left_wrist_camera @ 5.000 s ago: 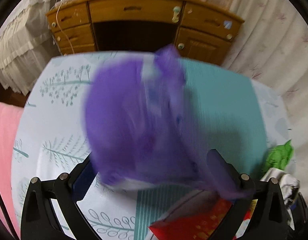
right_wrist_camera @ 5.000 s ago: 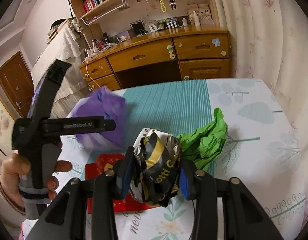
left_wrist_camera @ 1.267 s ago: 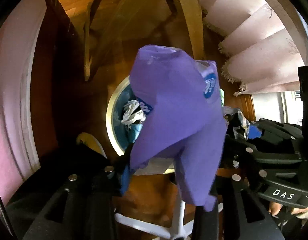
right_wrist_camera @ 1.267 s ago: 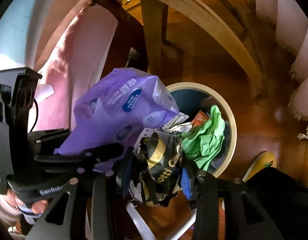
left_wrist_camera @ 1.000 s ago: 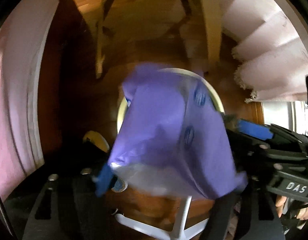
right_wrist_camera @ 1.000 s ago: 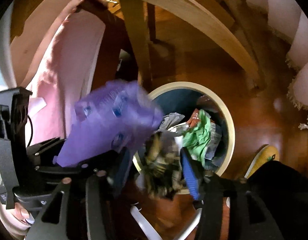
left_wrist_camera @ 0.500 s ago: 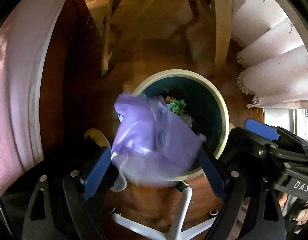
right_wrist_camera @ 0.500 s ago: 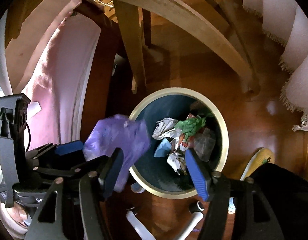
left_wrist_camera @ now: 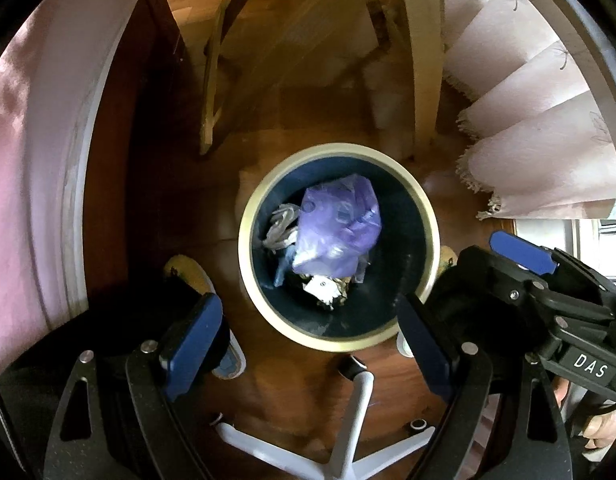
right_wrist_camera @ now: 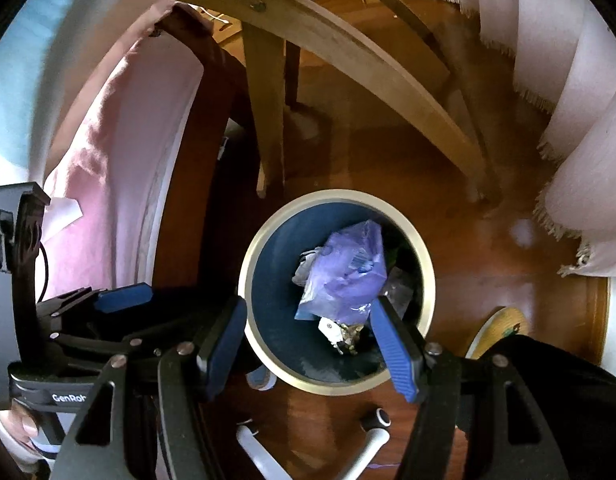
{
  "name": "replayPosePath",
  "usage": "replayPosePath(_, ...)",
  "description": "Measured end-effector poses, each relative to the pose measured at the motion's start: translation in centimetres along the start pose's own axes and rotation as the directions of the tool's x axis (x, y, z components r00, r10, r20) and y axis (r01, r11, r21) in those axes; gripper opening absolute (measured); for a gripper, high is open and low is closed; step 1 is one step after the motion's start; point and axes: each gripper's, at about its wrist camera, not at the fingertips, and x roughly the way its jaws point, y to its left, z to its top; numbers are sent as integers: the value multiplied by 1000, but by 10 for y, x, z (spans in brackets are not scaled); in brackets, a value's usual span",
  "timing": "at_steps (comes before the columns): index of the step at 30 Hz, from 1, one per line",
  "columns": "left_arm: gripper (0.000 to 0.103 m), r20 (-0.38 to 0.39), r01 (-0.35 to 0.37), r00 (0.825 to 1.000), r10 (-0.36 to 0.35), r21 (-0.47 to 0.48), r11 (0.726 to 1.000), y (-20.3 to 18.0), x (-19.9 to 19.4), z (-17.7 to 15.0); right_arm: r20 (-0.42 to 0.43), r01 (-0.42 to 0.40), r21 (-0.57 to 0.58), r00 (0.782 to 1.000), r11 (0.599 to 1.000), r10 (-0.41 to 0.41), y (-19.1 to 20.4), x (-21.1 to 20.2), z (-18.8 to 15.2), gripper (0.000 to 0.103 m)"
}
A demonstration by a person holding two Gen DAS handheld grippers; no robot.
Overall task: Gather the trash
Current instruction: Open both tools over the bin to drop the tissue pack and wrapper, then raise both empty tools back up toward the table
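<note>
Left tongs (left_wrist_camera: 308, 332) and right tongs (right_wrist_camera: 311, 344), both spread and empty, hang over the round cream-rimmed dark-blue waste bin (left_wrist_camera: 427, 216) on the wooden floor. The crumpled purple plastic bag (left_wrist_camera: 339, 232) lies inside (drop step apparently done). Next: fetch more trash, avoiding the white chair base (left_wrist_camera: 355, 412).

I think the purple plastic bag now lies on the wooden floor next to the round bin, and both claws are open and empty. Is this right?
Not quite. The purple plastic bag lies inside the round bin, on top of the other trash, not on the floor beside it; the left wrist view shows this straight from above. The rest holds: the left claw and the right claw are both open and empty.
</note>
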Motion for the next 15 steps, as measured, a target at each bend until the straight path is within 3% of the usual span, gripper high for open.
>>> replayPosePath(9,88,-12,27,1000,-27,0,1000,-6,-30,-26,19,64,-78,998,995,-63,22,-31,-11,65)
replayPosePath(15,88,26,55,998,-55,13,998,-6,-69,-45,64,74,-176,996,982,-63,44,-66,-19,65)
